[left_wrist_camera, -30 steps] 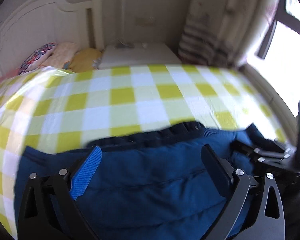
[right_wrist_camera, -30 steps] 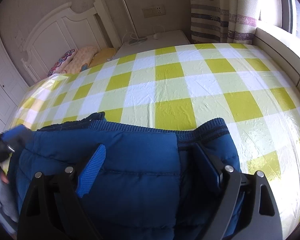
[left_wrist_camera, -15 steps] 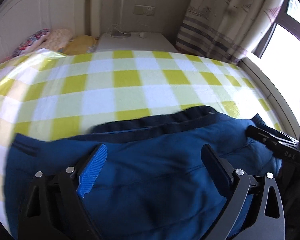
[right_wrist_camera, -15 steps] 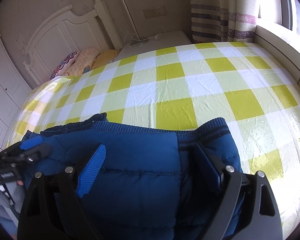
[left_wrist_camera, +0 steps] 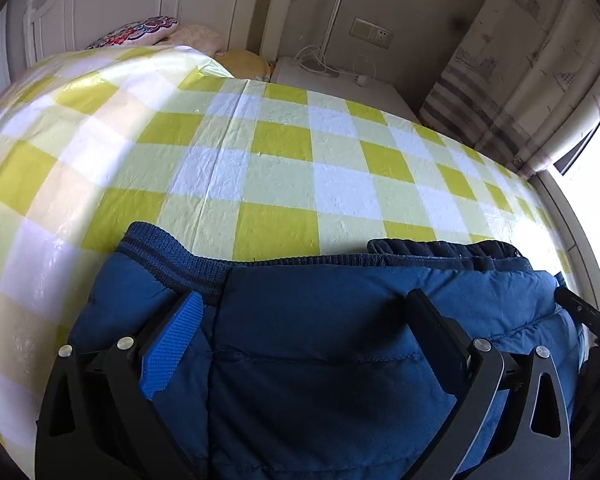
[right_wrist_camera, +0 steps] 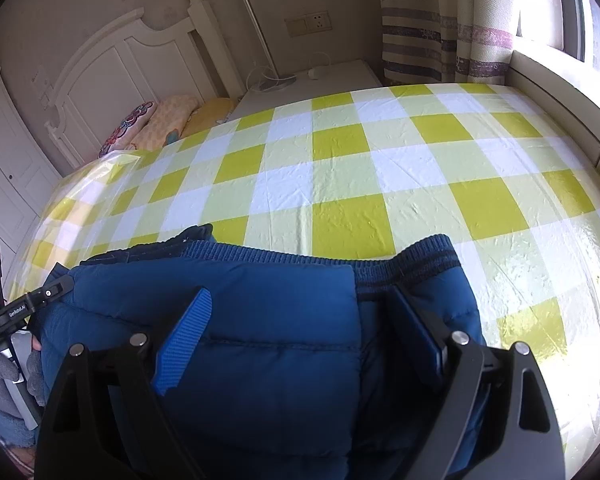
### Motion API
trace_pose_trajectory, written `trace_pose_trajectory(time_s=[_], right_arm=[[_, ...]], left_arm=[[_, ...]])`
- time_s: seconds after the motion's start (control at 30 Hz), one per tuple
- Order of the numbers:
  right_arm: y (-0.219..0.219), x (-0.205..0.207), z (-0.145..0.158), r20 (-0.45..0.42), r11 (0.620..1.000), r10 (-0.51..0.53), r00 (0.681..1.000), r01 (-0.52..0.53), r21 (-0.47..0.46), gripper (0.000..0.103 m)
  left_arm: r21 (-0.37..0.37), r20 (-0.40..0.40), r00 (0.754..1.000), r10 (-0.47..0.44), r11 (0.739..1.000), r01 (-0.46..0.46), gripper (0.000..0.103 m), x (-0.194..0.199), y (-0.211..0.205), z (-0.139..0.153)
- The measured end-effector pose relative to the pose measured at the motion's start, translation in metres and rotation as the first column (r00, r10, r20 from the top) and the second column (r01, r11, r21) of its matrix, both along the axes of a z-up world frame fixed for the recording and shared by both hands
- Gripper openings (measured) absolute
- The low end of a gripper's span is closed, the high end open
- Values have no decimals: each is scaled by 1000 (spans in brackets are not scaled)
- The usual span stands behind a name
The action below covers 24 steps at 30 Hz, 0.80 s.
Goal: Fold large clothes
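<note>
**Two grippers standing wide over a blue padded jacket on the bed**

Both grippers are angling downward over the jacket (left_wrist_camera: pixel 332 360), which is lying on the yellow-and-white checked bed cover (left_wrist_camera: pixel 284 160) at its near edge, directly below the two cameras.

The left gripper (left_wrist_camera: pixel 304 344) is standing with its jaws wide apart, the quilted blue fabric filling the gap between them. Whether its fingers are touching the cloth cannot be told, and nothing is being pinched. From the right wrist view, this gripper is appearing at the far left, at the jacket's edge, carried by a gloved hand (right_wrist_camera: pixel 4 376).

The right gripper (right_wrist_camera: pixel 300 340) is likewise standing wide open above the jacket, with a folded panel edge running down between its fingers. One of its fingers is showing at the right edge of the left wrist view, beside the jacket's right side.

The jacket is lying with its long axis across both views, side to side. Its ribbed knit band (right_wrist_camera: pixel 284 258) is facing away from the cameras, toward the headboard (right_wrist_camera: pixel 112 64) and pillows (right_wrist_camera: pixel 156 122). A ribbed cuff (left_wrist_camera: pixel 160 248) is marking its left end, and another is marking its right.
</note>
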State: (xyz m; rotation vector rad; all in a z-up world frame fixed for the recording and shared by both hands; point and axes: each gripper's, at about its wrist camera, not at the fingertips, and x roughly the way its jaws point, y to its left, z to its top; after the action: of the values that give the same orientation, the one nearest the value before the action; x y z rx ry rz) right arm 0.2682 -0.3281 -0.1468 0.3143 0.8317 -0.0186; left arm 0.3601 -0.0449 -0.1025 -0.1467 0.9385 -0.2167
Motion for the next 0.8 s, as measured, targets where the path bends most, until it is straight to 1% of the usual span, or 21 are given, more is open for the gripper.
trace_pose_trajectory(time_s=[0.13, 0.17, 0.2, 0.23, 0.27, 0.33, 0.4, 0.43, 0.47, 0.5, 0.53, 0.63, 0.73, 0.8], right_arm=[[2, 1, 0, -12, 1000, -2, 1000, 1, -14, 88], [7, 2, 4, -37, 998, -15, 999, 13, -55, 88], [12, 1, 8, -42, 994, -38, 998, 33, -106, 88], [24, -4, 18, -21, 980, -69, 997, 64, -189, 88], [32, -8, 25, 5, 977, -58, 998, 58, -204, 89], [62, -13, 40, 53, 980, 39, 998, -28, -197, 89], [91, -11, 44, 47, 963, 106, 993, -91, -252, 91], [110, -6, 38, 18, 947, 161, 987, -149, -284, 93], [122, 1, 27, -30, 931, 194, 981, -193, -311, 93], [132, 10, 10, -107, 910, 213, 971, -237, -341, 95], [135, 13, 1, -134, 904, 213, 968, -247, -349, 96], [124, 11, 6, -124, 924, 188, 974, -218, -315, 97], [100, -3, 19, -76, 942, 95, 993, -114, -317, 96], [76, -16, 26, -45, 954, 32, 998, -44, -297, 97]], left_arm=[[62, 10, 1000, -1, 998, 1, 99, -4, -3, 0], [65, 11, 1000, -1, 998, 0, 99, -4, -3, -1], [64, 12, 1000, -1, 998, 0, 99, -4, -2, 0], [63, 12, 1000, -1, 998, 0, 99, -4, -2, 0], [64, 13, 1000, -1, 998, 0, 99, -4, -2, -1], [68, 14, 1000, -2, 998, 1, 99, -5, -1, -1], [67, 15, 1000, -1, 998, 0, 99, -6, -1, -1], [67, 15, 1000, -2, 998, 1, 99, -5, -2, -1], [67, 15, 1000, -1, 998, 0, 99, -6, -1, -1], [63, 14, 1000, -2, 998, 1, 99, -5, -1, -1], [61, 14, 1000, -1, 998, 0, 99, -6, -1, -1], [59, 13, 1000, -2, 998, 1, 99, -5, -1, 0], [56, 14, 1000, -2, 998, 2, 99, -6, -1, 0], [55, 14, 1000, -3, 998, 3, 99, -6, -1, 0]])
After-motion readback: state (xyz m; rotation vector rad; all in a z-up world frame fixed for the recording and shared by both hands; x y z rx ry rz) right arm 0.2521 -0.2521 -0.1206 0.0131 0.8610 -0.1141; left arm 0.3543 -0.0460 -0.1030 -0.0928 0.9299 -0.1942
